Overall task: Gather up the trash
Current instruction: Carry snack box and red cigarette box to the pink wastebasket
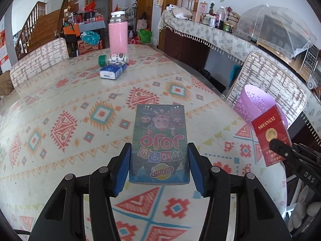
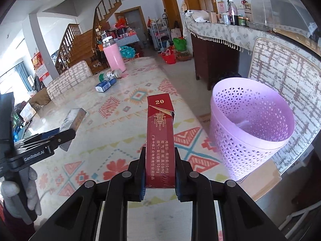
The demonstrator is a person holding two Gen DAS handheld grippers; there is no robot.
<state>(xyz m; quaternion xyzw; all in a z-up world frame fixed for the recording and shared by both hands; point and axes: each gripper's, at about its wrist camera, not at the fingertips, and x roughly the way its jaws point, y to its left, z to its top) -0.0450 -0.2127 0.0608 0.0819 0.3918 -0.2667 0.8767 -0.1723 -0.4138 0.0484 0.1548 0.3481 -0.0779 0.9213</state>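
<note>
Looks about halfway: the left gripper (image 1: 159, 166) is clamped on a cartoon box (image 1: 159, 142), the right gripper (image 2: 159, 175) on a red cigarette pack (image 2: 159, 140) near the purple basket (image 2: 250, 128), while a small bottle (image 1: 113, 58) and blue packet (image 1: 113, 71) wait across the table (image 1: 60, 110).

Glossy red cardboard cigarette pack (image 2: 159, 140), perforated lilac plastic basket (image 2: 252, 132), shiny printed carton (image 1: 159, 144), smooth glossy patterned tablecloth (image 1: 70, 104), matt black plastic gripper fingers (image 1: 120, 168).

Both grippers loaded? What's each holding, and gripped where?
Yes. Left gripper clamps the cartoon-print box by its long side edges, near end. Right gripper pinches the red cigarette pack across its broad faces, bottom end.
</note>
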